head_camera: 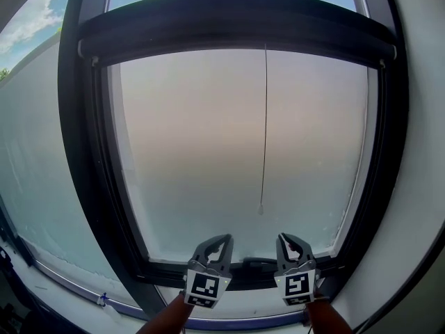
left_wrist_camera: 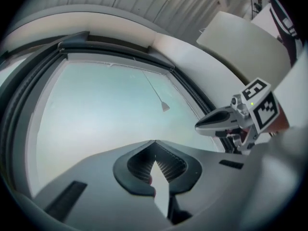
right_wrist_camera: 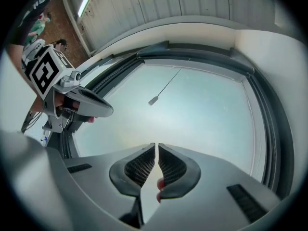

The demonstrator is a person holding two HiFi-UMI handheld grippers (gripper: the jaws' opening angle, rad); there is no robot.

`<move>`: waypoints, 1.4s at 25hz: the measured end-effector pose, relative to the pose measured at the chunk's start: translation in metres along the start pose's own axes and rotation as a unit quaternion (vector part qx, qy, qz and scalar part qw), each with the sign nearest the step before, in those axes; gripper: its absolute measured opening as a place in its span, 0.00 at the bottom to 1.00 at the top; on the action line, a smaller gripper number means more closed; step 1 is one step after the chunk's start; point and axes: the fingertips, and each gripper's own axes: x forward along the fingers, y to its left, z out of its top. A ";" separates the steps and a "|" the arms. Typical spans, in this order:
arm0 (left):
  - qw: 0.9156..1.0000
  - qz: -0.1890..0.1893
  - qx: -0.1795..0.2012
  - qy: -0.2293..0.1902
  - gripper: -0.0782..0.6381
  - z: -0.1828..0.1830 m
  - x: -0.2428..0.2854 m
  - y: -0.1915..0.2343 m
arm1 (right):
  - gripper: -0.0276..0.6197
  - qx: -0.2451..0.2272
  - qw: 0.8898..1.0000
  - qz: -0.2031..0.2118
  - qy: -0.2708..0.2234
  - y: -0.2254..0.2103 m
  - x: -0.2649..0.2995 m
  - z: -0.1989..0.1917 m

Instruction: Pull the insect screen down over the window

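Note:
A dark-framed window (head_camera: pixel 83 152) fills the head view. The insect screen's dark roller bar (head_camera: pixel 236 30) sits across its top. From it a thin pull cord (head_camera: pixel 265 131) hangs in front of the hazy pane and ends in a small toggle (head_camera: pixel 261 209), which also shows in both gripper views (left_wrist_camera: pixel 165 107) (right_wrist_camera: pixel 153 100). Both grippers are low, in front of the bottom rail (head_camera: pixel 243 264), below the toggle and apart from it. My left gripper (head_camera: pixel 221 241) (left_wrist_camera: pixel 155 142) is shut with nothing in it. My right gripper (head_camera: pixel 286 239) (right_wrist_camera: pixel 157 146) is shut and empty too, just right of the left one.
A second fixed pane (head_camera: pixel 35 186) lies to the left of the frame. A light wall (head_camera: pixel 417 186) closes in on the right. A pale sill (head_camera: pixel 229 319) runs below the frame. Corrugated ceiling panels (right_wrist_camera: pixel 159 4) show above in the gripper views.

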 end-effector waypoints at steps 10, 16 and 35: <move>0.960 0.025 0.279 0.010 0.23 0.109 0.049 0.069 | 0.25 -0.217 0.974 -0.024 -0.057 -0.082 0.036 0.121; 0.900 0.074 0.428 0.029 0.46 0.184 0.068 0.109 | 0.43 -0.350 0.935 -0.044 -0.041 -0.121 0.065 0.173; 0.786 0.221 0.570 0.091 0.57 0.323 0.124 0.203 | 0.51 -0.509 0.848 -0.146 -0.011 -0.210 0.133 0.306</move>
